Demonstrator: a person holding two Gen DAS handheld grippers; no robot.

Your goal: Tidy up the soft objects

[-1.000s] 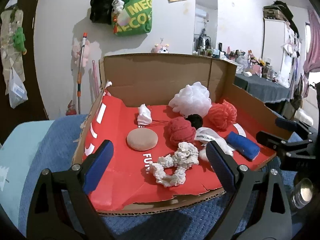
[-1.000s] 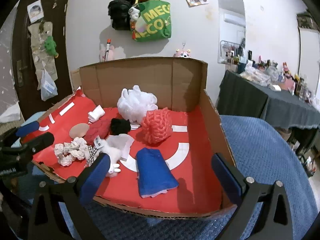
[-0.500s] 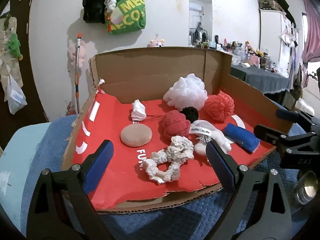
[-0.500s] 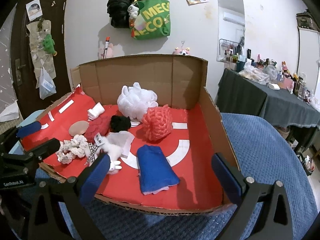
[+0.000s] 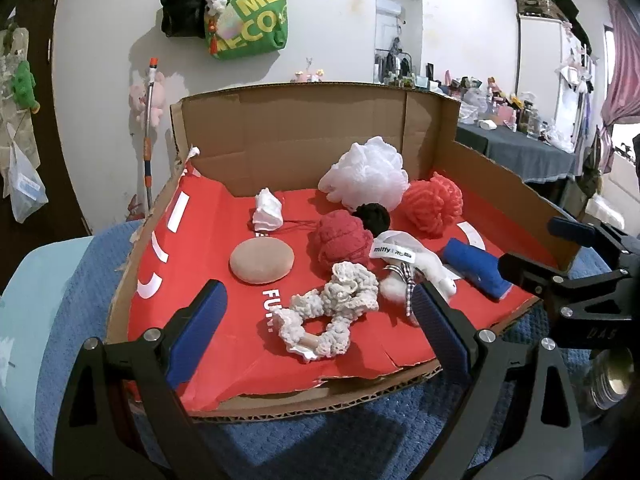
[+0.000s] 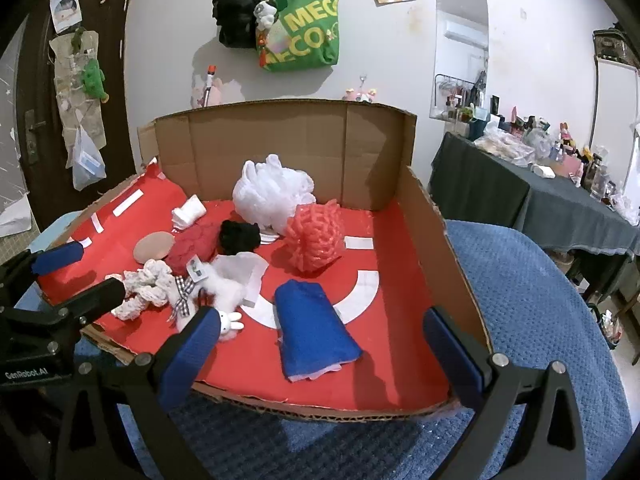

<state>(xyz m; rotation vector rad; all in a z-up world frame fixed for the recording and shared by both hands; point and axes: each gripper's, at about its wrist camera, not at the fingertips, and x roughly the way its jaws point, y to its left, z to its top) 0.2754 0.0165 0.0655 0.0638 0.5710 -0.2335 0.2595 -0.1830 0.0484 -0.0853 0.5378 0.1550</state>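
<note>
Both the left gripper and right gripper hang with jaws apart, empty. A cream crocheted scrunchie lies ruffled and looped; the white plush beside it seems a rabbit.

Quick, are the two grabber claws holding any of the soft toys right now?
Left gripper: open, holding nothing.
Right gripper: open, holding nothing.

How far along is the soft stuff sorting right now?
Nothing looks sorted: the cream scrunchie, tan puff, blue cloth, white loofah and the rest lie loose in the cardboard box. Nothing is in hand: left gripper and right gripper are open at its front edge. All picking remains.
</note>
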